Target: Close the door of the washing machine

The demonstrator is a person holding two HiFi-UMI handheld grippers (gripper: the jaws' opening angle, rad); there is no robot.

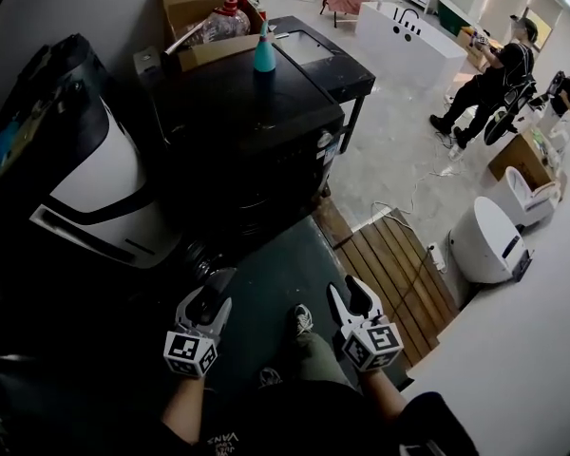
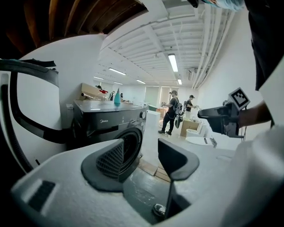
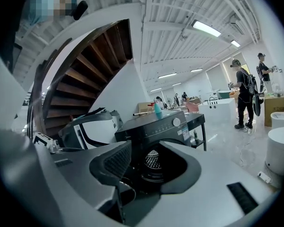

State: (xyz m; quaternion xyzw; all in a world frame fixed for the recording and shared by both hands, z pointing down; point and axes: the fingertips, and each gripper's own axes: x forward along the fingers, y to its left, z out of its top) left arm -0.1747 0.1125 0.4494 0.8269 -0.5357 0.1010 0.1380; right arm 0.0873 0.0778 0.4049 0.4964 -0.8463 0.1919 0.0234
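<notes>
The black front-loading washing machine (image 1: 247, 112) stands ahead of me with a teal bottle (image 1: 264, 55) on its top. In the right gripper view its round opening (image 3: 153, 161) shows the metal drum inside, so the door stands open; a curved rim low at the left (image 3: 125, 189) looks like the door. In the head view the machine's front is in shadow. My left gripper (image 1: 214, 288) (image 2: 142, 160) and right gripper (image 1: 353, 293) (image 3: 151, 167) are both held short of the machine, jaws apart with nothing between them.
A white and black appliance (image 1: 85, 169) leans at the left. Behind the machine are a cardboard box (image 1: 195, 3) and a black table (image 1: 328, 60). A wooden pallet (image 1: 399, 274) and a white toilet (image 1: 484, 240) sit at the right. People (image 1: 489, 74) stand far off.
</notes>
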